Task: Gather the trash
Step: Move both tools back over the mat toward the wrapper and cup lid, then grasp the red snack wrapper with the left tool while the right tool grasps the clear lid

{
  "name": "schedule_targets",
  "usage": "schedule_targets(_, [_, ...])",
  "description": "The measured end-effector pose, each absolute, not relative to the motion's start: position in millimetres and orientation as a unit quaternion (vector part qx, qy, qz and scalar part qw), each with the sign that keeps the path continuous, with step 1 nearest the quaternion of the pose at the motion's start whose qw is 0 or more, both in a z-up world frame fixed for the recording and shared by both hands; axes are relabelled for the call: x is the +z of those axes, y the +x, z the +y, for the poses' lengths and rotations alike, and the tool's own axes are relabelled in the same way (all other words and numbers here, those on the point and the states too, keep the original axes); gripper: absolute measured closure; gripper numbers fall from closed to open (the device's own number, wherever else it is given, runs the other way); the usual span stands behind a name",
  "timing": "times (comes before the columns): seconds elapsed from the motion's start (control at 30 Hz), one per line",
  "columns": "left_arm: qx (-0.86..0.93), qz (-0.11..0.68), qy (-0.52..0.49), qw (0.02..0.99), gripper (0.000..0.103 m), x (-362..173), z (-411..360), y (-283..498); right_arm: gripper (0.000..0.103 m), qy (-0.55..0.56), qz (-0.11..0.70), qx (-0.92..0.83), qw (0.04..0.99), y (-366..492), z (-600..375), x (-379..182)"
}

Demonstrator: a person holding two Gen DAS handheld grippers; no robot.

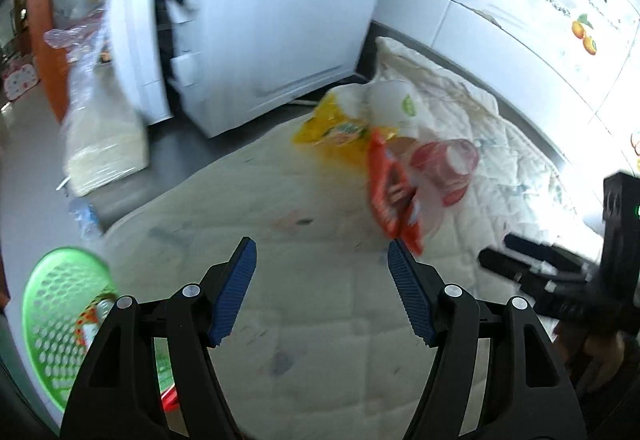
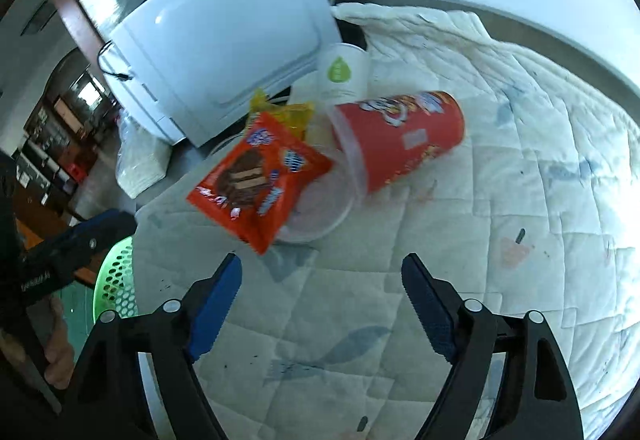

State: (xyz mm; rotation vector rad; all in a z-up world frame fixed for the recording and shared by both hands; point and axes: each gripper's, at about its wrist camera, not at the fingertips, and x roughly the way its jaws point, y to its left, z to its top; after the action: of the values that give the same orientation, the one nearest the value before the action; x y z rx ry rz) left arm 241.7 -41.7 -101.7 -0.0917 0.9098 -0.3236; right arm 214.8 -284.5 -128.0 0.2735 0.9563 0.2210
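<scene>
A pile of trash lies on a white quilted mat [image 2: 500, 199]. An orange snack wrapper [image 2: 260, 179] lies nearest, partly over a clear lid [image 2: 320, 215]. Behind it a red can [image 2: 404, 139] lies on its side, with a yellow wrapper [image 2: 292, 115] and a white cup with a green logo [image 2: 344, 73] beyond. The left wrist view shows the same orange wrapper [image 1: 390, 195], red can [image 1: 448, 163], yellow wrapper [image 1: 332, 131] and white cup [image 1: 396, 103]. My right gripper [image 2: 322, 280] is open and empty, just short of the orange wrapper. My left gripper [image 1: 322, 264] is open and empty, left of the pile.
A green perforated basket [image 1: 56, 316] with some trash inside sits at the mat's left edge; it also shows in the right wrist view [image 2: 116, 280]. A white appliance [image 1: 260, 19] stands behind the pile. A plastic-wrapped stack [image 1: 104, 131] lies on the floor at the left.
</scene>
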Motion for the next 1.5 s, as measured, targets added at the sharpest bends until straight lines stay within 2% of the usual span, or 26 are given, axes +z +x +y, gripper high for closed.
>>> schedule_targets(0.23, [-0.181,0.449,-0.061,0.873,0.037,-113.8,-71.0,274.5,0.032,0.164,0.462,0.102,0.865,222.7,-297.4,-139.4])
schedule_targets(0.43, [-0.206,0.458,-0.072,0.862,0.049,-123.7,-84.7,291.7,0.037,0.196,0.466,0.102,0.857,231.6,-302.9,-147.2])
schedule_targets(0.63, [-0.23,0.465,-0.08,0.851,0.074,-132.2,-93.6,299.9,0.04,0.21,0.471,0.102,0.851,238.6,-302.6,-154.6])
schedule_targets(0.7, [-0.233,0.464,-0.081,0.851,0.087,-133.4,-94.8,300.3,0.042,0.216,0.472,0.101,0.849,240.6,-303.0,-157.2])
schedule_targets(0.8, [-0.233,0.457,-0.084,0.854,0.097,-132.9,-94.6,298.8,0.045,0.227,0.474,0.099,0.845,243.5,-304.8,-161.0])
schedule_targets(0.87, [-0.232,0.451,-0.084,0.858,0.099,-129.8,-93.7,295.6,0.048,0.235,0.476,0.097,0.842,245.4,-306.0,-164.2])
schedule_targets(1.03, [-0.227,0.434,-0.09,0.867,0.101,-117.5,-85.6,285.0,0.062,0.263,0.485,0.102,0.828,250.2,-305.7,-174.4])
schedule_targets(1.4, [-0.2,0.39,-0.107,0.893,0.101,-82.3,-27.4,240.2,0.069,0.29,0.488,0.104,0.816,265.9,-293.8,-185.1])
schedule_targets(1.5, [-0.181,0.381,-0.114,0.899,0.101,-74.9,-3.4,226.6,0.075,0.292,0.488,0.099,0.816,270.4,-289.5,-189.1])
